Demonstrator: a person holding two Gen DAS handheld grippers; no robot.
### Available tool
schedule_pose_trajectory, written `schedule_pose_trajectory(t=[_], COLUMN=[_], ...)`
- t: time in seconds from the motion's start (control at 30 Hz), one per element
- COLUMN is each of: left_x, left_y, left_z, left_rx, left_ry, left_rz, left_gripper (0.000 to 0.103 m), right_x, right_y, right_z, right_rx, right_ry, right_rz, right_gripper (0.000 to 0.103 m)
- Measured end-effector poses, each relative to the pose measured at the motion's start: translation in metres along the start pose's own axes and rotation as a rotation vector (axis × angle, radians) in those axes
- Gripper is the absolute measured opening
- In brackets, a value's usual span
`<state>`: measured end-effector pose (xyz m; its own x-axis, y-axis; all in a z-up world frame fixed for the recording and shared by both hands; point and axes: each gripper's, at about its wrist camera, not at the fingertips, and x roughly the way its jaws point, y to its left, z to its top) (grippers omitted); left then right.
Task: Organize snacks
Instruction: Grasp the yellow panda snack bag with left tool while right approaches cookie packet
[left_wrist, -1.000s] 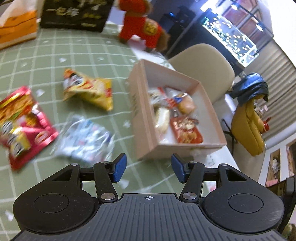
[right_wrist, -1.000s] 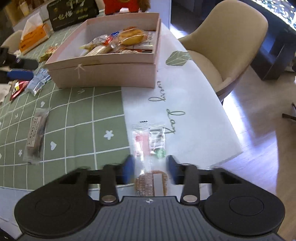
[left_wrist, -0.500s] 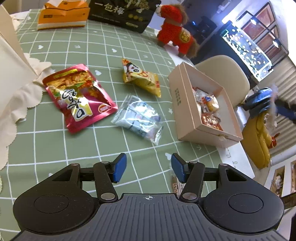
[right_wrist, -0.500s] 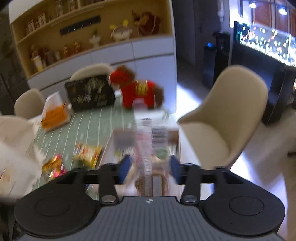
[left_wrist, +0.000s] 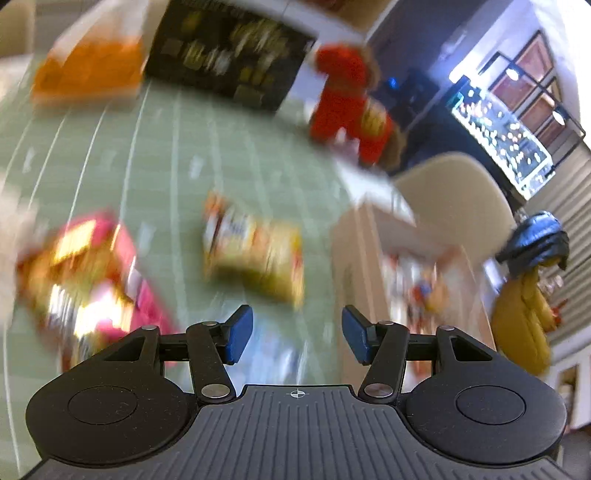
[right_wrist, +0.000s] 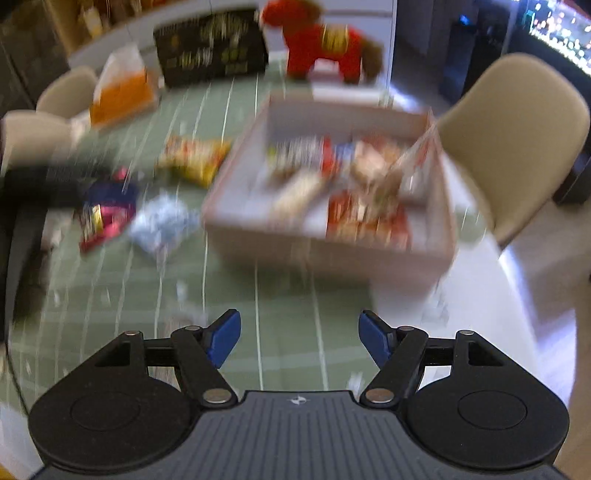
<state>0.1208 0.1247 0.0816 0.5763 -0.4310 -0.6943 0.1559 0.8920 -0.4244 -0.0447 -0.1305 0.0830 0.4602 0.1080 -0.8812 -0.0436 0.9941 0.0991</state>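
Both views are smeared with motion blur. In the left wrist view, a red snack bag (left_wrist: 85, 273) lies at the left edge on the green checked tablecloth (left_wrist: 166, 155), a yellow snack bag (left_wrist: 255, 254) sits mid-frame, and the pink box (left_wrist: 354, 258) stands at the right. The left gripper (left_wrist: 297, 334) fills the bottom centre, its jaws spread apart with nothing between them.

In the right wrist view, the red bag (right_wrist: 103, 218) is at mid-left, a clear silvery packet (right_wrist: 160, 221) just right of it, the yellow bag (right_wrist: 194, 160) above. The box (right_wrist: 325, 254), holding several snacks, sits right of centre. The right gripper (right_wrist: 299, 339), bottom centre, is likewise wide apart and empty.
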Motion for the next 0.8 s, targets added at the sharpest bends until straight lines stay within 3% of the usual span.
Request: schedule_pose_trajectory(t=[0.1, 0.13, 0.27, 0.33, 0.43, 0.63, 0.8], left_x=[0.023, 0.037, 0.097, 0.115, 0.102, 0.031, -0.018], left_y=[-0.019, -0.024, -0.025, -0.014, -0.005, 0.024, 0.058], left_z=[0.038, 0.051, 0.072, 0.065, 0.048, -0.002, -0.041], left_rx=[0.134, 0.184, 0.302, 0.32, 0.363, 0.265, 0.068], left_ry=[-0.116, -0.111, 0.084, 0.189, 0.199, 0.214, 0.218], left_rz=[0.052, 0.077, 0.123, 0.097, 0.084, 0.02, -0.06], left_gripper=[0.059, 0.059, 0.054, 0.037, 0.032, 0.03, 0.03], right_x=[0.002, 0.002, 0.002, 0.002, 0.001, 0.012, 0.015], right_y=[0.006, 0.006, 0.001, -0.003, -0.004, 0.01, 0.052], right_z=[-0.015, -0.019, -0.028, -0.03, -0.036, -0.038, -0.023], right_rx=[-0.025, -0.028, 0.018, 0.038, 0.044, 0.048, -0.045], right_ry=[0.013, 0.017, 0.043, 0.054, 0.053, 0.068, 0.048], right_rz=[-0.01, -0.016, 0.003, 0.015, 0.009, 0.03, 0.051], right_gripper=[0.071, 0.071, 0.071, 0.071, 0.071, 0.071, 0.071])
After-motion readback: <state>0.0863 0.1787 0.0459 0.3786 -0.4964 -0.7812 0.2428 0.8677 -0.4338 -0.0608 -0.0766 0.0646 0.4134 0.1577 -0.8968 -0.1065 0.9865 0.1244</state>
